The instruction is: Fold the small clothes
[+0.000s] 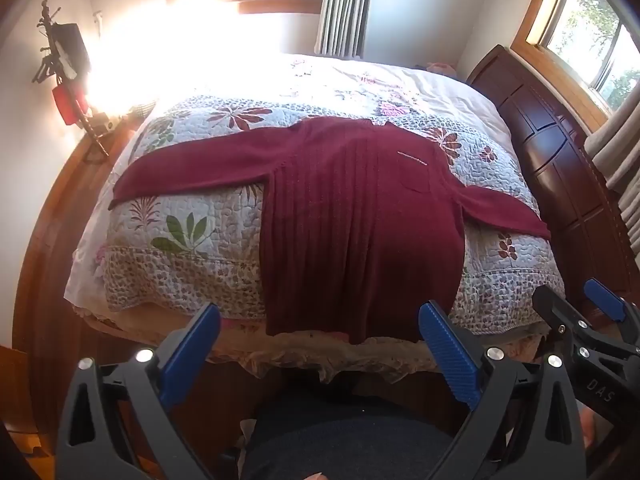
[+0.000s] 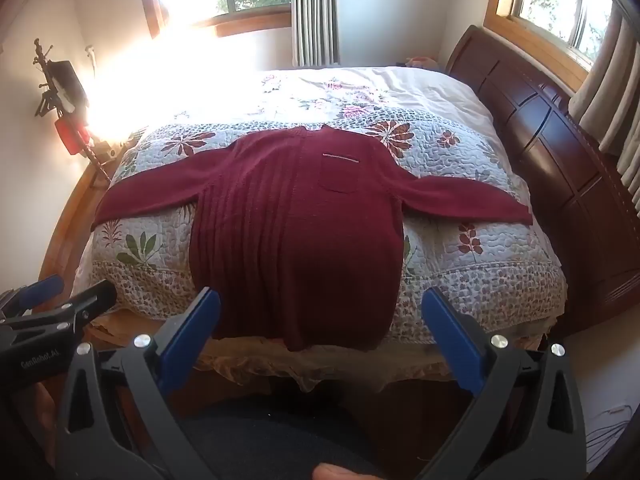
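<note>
Both grippers hang short of the bed's [image 1: 132,276] near edge with their blue-padded fingers [image 1: 188,356] spread wide, holding and touching nothing: the left gripper [image 1: 320,354] and the right gripper [image 2: 320,350] sit side by side. Readable writing is scant, with "DAS" on the right gripper's black body and "GenRobot.AI" on the left's. Spread flat on the floral quilt [image 2: 472,276], the maroon sweater [image 2: 296,240] has both sleeves out and its hem hanging over the near edge.

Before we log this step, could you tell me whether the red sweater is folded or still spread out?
Spread out: the red sweater lies flat on the quilt, both sleeves stretched sideways, pocket up.
</note>
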The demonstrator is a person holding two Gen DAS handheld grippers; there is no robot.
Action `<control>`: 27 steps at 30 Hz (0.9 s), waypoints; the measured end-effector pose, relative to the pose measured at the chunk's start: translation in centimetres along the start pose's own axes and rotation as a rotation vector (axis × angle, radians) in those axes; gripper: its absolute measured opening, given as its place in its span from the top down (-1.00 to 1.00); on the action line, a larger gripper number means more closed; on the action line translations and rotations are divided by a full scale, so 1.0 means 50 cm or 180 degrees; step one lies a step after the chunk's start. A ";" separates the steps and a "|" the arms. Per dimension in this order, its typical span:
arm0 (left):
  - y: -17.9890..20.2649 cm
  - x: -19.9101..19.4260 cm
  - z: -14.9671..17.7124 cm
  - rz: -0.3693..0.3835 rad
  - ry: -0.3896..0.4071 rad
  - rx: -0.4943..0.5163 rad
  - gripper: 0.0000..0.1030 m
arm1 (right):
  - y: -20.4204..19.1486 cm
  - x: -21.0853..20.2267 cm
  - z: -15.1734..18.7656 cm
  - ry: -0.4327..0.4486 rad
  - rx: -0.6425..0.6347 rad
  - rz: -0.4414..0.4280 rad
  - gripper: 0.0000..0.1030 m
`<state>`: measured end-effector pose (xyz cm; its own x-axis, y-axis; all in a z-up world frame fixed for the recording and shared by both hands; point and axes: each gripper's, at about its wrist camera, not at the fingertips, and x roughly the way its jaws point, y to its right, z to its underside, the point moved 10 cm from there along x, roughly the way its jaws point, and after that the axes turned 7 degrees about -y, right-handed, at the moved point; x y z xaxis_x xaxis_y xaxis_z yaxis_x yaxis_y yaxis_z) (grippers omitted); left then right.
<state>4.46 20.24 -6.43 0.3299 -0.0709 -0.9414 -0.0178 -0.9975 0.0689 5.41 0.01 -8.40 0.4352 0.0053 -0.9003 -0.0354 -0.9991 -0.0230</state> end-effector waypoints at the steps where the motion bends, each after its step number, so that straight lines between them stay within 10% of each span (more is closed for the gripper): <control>1: 0.000 0.000 0.000 -0.0008 -0.0002 0.0004 -0.92 | 0.000 0.001 0.001 -0.0021 -0.0001 0.0003 -0.95; 27: 0.003 0.007 -0.004 0.0015 -0.0018 -0.0009 -0.93 | 0.000 0.016 0.000 -0.0029 0.0016 -0.0016 -0.95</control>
<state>4.78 20.09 -6.70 0.3245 -0.0755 -0.9429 -0.0166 -0.9971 0.0741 5.78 0.03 -9.13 0.4273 0.0106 -0.9041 -0.0377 -0.9989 -0.0295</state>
